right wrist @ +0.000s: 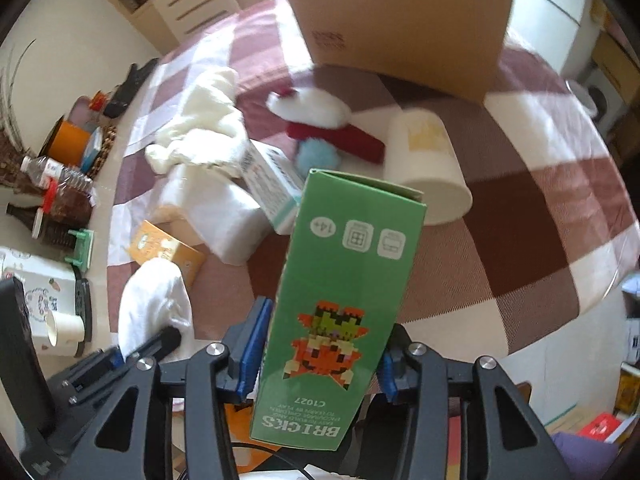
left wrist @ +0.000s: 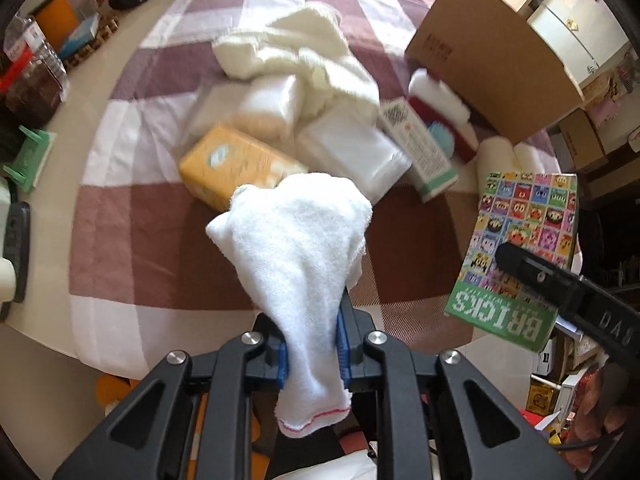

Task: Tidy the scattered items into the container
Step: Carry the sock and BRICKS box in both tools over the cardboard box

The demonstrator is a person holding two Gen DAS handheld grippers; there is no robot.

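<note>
Above the checked cloth (left wrist: 160,216), each hand-held gripper clamped: left on limp white sock (left wrist: 296,240), right on BRICKS box (right wrist: 340,300), lengthwise forward.

My left gripper (left wrist: 312,356): matte black linkage arms w/ triangular cut-outs, round silver screw heads at the pivots, ribbed blue pads (left wrist: 343,354) on black finger blocks. My right gripper (right wrist: 316,354), same build: black arms, silver screws, blue pads (right wrist: 253,354). Seen from the left cam, its black body carries raised lettering, partly readable. Thin black cable runs below the right unit.
</note>
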